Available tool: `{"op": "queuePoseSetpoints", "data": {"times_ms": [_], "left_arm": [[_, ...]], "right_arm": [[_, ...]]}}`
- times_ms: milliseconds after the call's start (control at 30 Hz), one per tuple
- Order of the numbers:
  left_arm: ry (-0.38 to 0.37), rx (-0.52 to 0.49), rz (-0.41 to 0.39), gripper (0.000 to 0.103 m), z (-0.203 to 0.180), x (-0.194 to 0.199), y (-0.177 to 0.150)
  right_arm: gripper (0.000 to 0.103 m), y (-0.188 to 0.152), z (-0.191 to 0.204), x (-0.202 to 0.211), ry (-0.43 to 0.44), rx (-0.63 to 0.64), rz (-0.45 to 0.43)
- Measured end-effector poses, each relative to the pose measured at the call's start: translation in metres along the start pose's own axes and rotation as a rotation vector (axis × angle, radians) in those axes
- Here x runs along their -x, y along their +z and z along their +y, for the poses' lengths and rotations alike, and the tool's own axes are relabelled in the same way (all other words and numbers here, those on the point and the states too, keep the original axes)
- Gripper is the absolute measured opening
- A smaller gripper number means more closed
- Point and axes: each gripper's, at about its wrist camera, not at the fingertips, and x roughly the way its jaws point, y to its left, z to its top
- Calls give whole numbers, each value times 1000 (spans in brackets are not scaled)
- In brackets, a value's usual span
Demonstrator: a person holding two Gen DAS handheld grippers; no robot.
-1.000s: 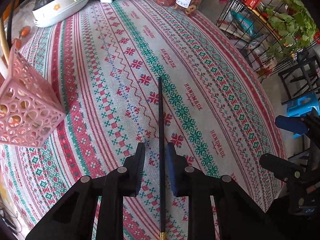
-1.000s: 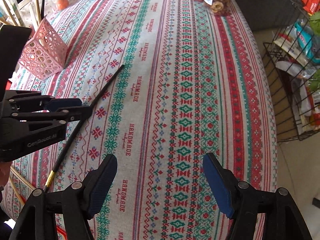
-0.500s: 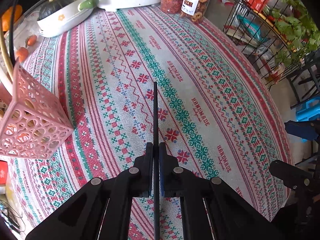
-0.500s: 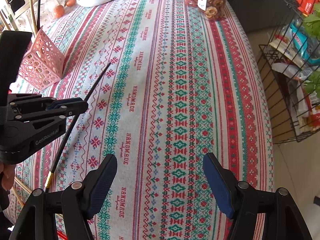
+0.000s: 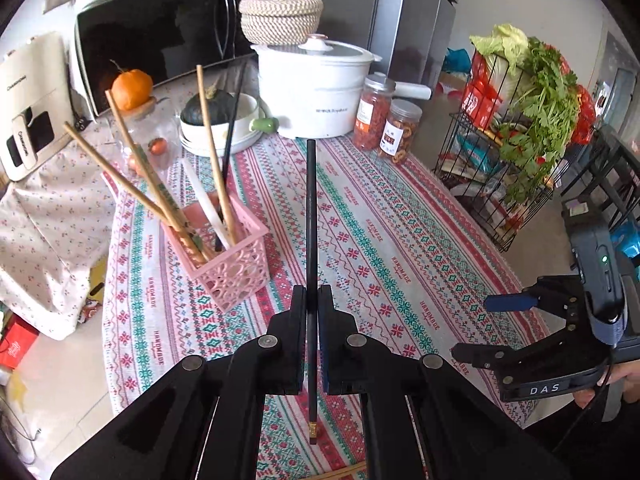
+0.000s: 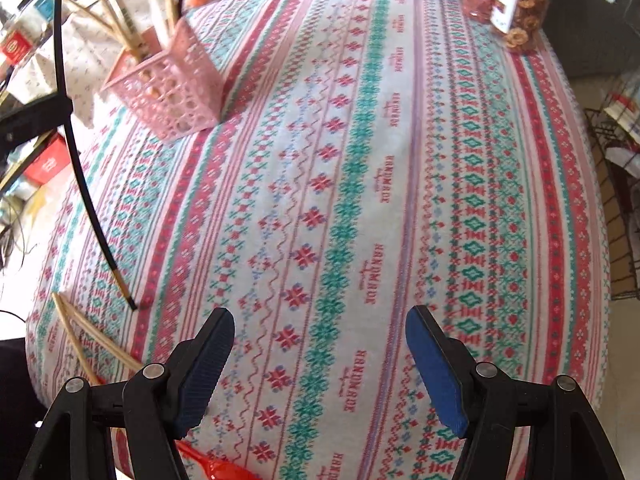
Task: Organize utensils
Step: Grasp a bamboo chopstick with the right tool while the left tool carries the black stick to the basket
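Left tool [image 5: 308, 312], clamped on a black chopstick [image 5: 311, 220] whose long axis runs forward along its fingers, is nearer the pink basket [image 5: 236, 256], ahead-left on the tabletop [image 5: 400, 240]. Right tool [image 6: 320, 356] gapes empty.

woven tablecloth [image 6: 400, 160], perforated plastic basket [image 5: 236, 268]

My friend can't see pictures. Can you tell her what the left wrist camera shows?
The left gripper is shut on a black chopstick, held above a patterned tablecloth. To its left, a pink basket holds wooden, white and black chopsticks; the open right gripper is at the right.
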Motion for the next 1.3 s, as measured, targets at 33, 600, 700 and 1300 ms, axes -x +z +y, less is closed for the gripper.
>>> {"op": "queuePoseSetpoints", "data": {"times_ms": [33,600,700,1300], "left_arm": [[3,7,-13,5,6,9,-3],[1,138,-101,5,69,57,-24],[3,149,-105,5,75,59,-25],[-3,146,-98,5,71,55,-25]], "right_arm": [[76,-4,11,-2,16,35,13],[43,-48,114,-77,35,509,242],[28,-46,115,-79,21,533,233],[6,13,30,-48,1,288,140]]}}
